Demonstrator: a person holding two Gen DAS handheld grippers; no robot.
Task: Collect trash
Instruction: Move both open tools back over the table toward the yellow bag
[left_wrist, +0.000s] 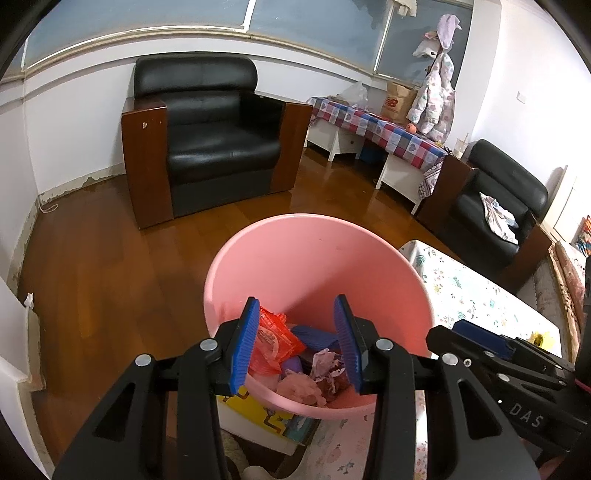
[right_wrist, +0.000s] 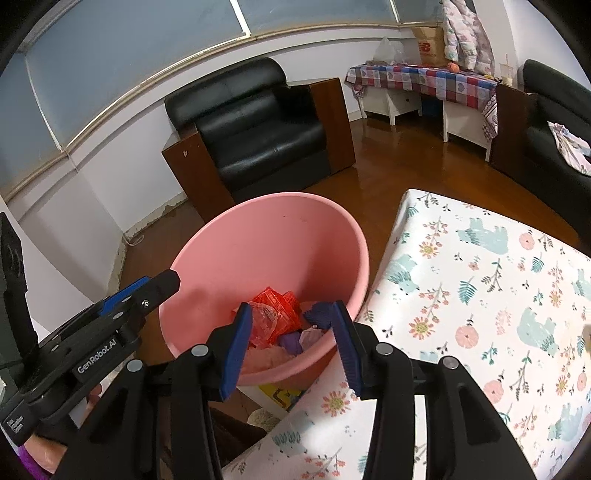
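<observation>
A pink bin (left_wrist: 295, 221) stands on the floor beside a table with a floral cloth (right_wrist: 480, 295). Inside it lie a red plastic wrapper (left_wrist: 273, 339), a purple piece (left_wrist: 314, 334) and crumpled paper (left_wrist: 327, 363). My left gripper (left_wrist: 295, 302) hangs over the bin's near side, jaws wide open, nothing between the pads. My right gripper (right_wrist: 291, 306) is open as well, over the bin's near rim by the table edge, with the red wrapper (right_wrist: 275, 306) and purple piece (right_wrist: 321, 314) below it. Each gripper also shows in the other's view, the right gripper (left_wrist: 480, 338) and the left gripper (right_wrist: 147, 291).
A black armchair (left_wrist: 210, 136) stands behind the bin on the wooden floor. A low table with a checked cloth (left_wrist: 376, 125) and a second armchair (left_wrist: 498, 199) are at the right. A yellow book (left_wrist: 258, 410) lies under the bin's near edge. A small yellow item (left_wrist: 539, 338) sits on the floral cloth.
</observation>
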